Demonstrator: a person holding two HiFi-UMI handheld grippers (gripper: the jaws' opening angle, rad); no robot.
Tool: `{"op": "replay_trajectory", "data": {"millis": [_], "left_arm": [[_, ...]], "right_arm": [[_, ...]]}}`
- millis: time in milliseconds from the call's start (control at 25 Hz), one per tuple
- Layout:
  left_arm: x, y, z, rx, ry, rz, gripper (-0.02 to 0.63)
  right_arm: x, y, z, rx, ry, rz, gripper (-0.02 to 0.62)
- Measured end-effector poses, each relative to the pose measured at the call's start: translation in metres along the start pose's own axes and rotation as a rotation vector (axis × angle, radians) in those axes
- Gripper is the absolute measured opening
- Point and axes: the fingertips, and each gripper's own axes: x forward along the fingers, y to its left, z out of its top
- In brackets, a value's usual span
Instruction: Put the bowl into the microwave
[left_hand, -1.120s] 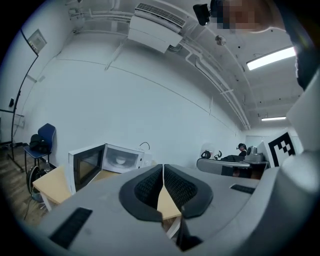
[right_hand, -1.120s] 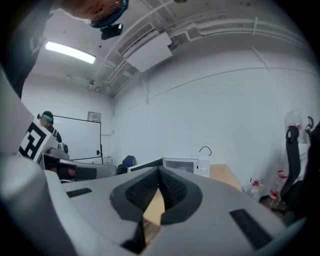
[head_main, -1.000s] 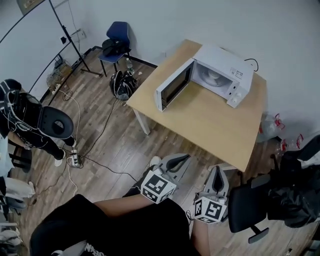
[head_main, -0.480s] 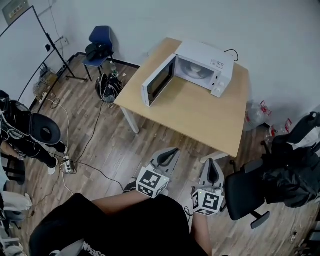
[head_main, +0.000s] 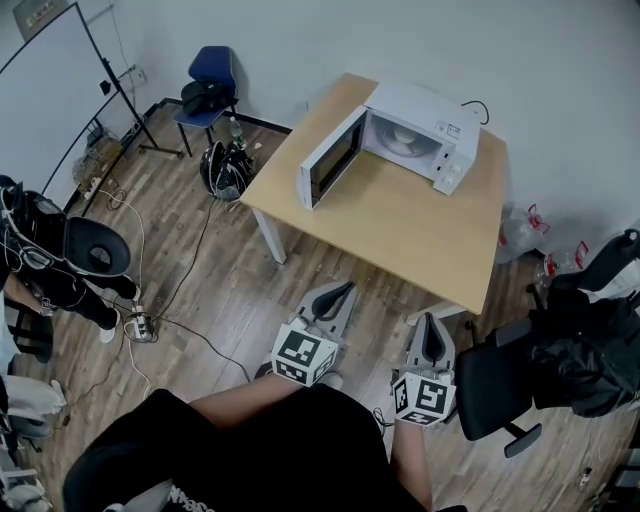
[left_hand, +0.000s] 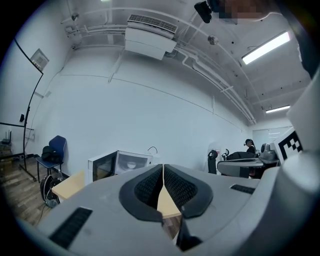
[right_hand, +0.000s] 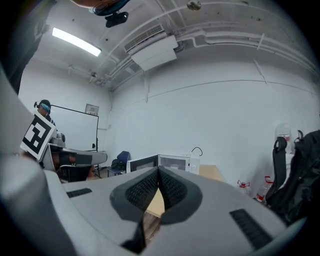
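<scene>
Table (head_main: 400, 225): far side, well apart from you; only your view of it has swung.
Microwave (head_main: 425, 105): unmoved, door (head_main: 330, 172) open to the left.
Bowl (head_main: 404, 146): apparently already inside the microwave.
Your left claw (head_main: 342, 291) and right claw (head_main: 430, 322): near you, both pressed together and empty, barely drifted.
Likely only the door remains to close.

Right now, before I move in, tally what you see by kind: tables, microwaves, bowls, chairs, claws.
Table: 1
Microwave: 1
Bowl: 1
Chairs: 2 (blue chair, black chair)
Claws: 2 (left claw, right claw)
Total: 7
</scene>
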Motion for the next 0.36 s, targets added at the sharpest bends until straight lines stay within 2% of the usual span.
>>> {"op": "replay_trajectory", "data": {"millis": [360], "left_arm": [[0.003,0.02,0.006,0.0,-0.014,0.02,0.02]], "right_arm": [[0.0,-0.001,-0.004,-0.009,0.012,-0.024,0.06]]}}
